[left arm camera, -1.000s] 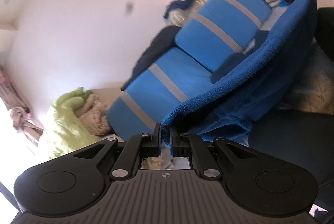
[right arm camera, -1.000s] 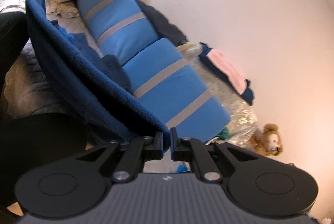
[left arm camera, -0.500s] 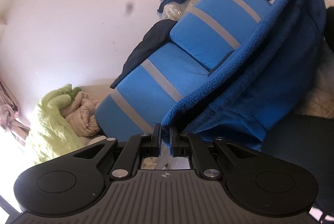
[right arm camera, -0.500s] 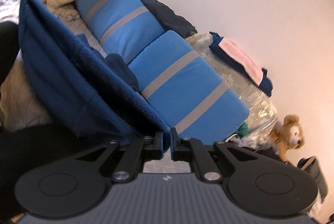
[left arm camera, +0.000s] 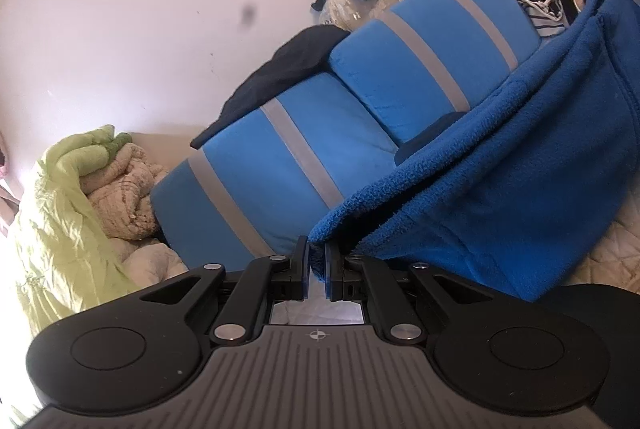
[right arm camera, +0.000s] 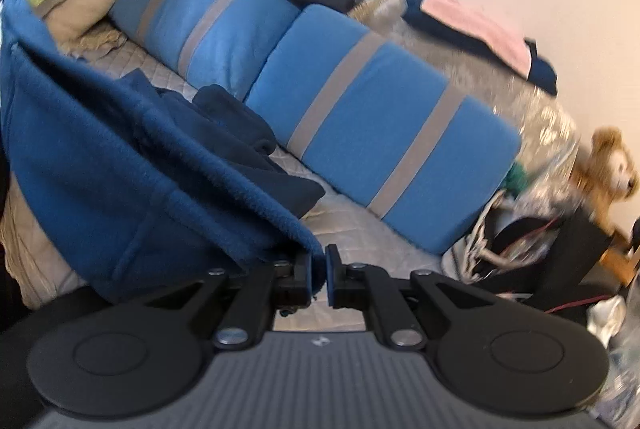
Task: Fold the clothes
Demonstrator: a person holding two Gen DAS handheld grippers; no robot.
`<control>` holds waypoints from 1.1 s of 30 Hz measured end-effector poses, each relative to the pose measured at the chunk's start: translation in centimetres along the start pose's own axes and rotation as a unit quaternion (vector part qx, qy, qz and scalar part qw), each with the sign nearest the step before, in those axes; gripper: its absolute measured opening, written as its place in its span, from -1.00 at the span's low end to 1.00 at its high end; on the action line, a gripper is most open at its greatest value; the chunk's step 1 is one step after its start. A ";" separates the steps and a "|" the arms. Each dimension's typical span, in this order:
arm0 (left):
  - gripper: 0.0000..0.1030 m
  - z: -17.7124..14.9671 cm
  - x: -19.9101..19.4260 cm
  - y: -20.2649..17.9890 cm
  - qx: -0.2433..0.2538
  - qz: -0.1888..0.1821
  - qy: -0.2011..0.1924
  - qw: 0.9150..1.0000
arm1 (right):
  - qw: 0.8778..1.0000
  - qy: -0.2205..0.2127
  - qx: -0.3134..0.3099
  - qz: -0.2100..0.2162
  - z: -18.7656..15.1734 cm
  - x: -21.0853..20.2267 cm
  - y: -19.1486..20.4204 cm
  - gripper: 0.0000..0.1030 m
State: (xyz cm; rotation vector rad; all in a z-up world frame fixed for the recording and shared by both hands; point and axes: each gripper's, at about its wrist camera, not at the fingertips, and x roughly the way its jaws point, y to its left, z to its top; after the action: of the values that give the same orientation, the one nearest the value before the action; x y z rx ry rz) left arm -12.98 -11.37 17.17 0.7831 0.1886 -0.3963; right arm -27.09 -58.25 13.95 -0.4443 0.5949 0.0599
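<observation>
A blue fleece garment hangs stretched between my two grippers above a quilted bed. My left gripper is shut on one corner of its edge. In the right wrist view the same fleece sags to the left, and my right gripper is shut on the opposite corner. The far end of the garment reaches up to the other gripper at the top right of the left wrist view. A darker blue cloth lies on the bed behind the fleece.
Two blue pillows with grey stripes lie along the white wall. A green and beige blanket pile is at one end, a teddy bear and bags at the other. A pink and navy folded cloth lies by the wall.
Both grippers have swung lower with the fleece, which now sags closer to the bed. The pillows have shifted up and toward the centre in both views.
</observation>
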 end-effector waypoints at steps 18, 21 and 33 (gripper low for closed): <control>-0.85 0.5 5.5 1.6 -0.015 -0.029 0.038 0.999 | 1.000 -0.005 0.010 0.002 2.6 4.6 -1.7 -0.65; -0.85 0.7 6.3 1.7 -0.012 -0.031 0.042 0.999 | 1.000 -0.004 0.005 -0.005 3.2 5.4 -1.9 -0.65; -0.85 2.4 10.4 2.2 -0.006 -0.029 0.054 0.998 | 1.000 -0.006 0.001 -0.017 4.8 9.0 -3.3 -0.65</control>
State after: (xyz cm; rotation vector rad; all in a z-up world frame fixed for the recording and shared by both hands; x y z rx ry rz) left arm -2.60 -14.54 16.99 0.7896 0.3151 -0.4081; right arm -16.54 -59.86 13.76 -0.4520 0.5747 0.0303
